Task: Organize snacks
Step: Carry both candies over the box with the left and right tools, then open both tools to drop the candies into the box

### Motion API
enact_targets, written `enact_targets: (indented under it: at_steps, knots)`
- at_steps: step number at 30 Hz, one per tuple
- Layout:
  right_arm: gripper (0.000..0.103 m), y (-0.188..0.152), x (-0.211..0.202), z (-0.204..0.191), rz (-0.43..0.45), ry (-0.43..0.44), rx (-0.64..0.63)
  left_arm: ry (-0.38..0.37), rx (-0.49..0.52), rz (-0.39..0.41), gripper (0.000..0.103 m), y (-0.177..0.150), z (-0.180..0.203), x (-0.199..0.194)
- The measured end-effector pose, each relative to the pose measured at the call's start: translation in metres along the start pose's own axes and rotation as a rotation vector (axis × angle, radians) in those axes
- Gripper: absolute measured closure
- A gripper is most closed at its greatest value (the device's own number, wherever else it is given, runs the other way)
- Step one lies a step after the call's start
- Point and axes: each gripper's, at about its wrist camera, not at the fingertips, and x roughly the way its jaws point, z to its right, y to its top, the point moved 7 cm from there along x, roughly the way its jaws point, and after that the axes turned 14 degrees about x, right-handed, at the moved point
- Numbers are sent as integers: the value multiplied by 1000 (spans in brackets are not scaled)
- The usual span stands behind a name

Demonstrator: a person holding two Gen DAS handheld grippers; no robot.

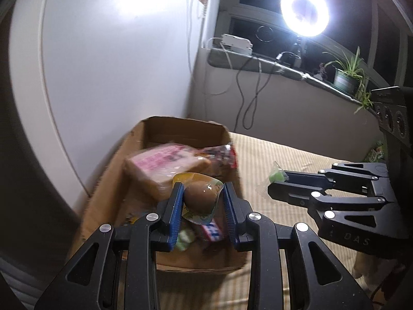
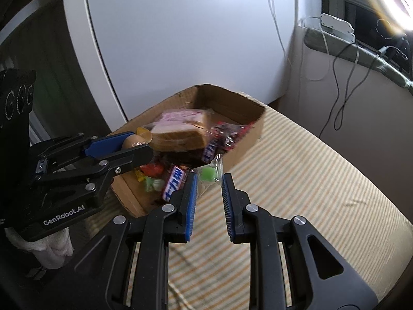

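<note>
We see the left gripper (image 1: 200, 196) grasping a brown packaged egg (image 1: 200, 197); the right gripper (image 2: 209, 182) pinches a clear-wrapped green candy (image 2: 207, 173).

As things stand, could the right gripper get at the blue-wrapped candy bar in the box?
Probably not yet. The right gripper already pinches a green candy packet, so its jaws are occupied. The blue-wrapped candy bar lies close to its left in the cardboard box, uncovered from above.

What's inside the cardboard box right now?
The cardboard box holds wrapped bread, a candy bar, red-wrapped sweets and green candy. Whatever lies beneath the bread is hidden.
</note>
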Motion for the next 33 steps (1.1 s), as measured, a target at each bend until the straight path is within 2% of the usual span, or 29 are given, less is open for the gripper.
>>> enact_targets:
  at_steps: [14, 33]
  knots:
    - [83, 8, 32, -36, -23, -9, -44, 54, -56, -31, 74, -18, -48, 1]
    - [83, 7, 47, -37, -56, -4, -51, 53, -40, -69, 73, -19, -45, 7]
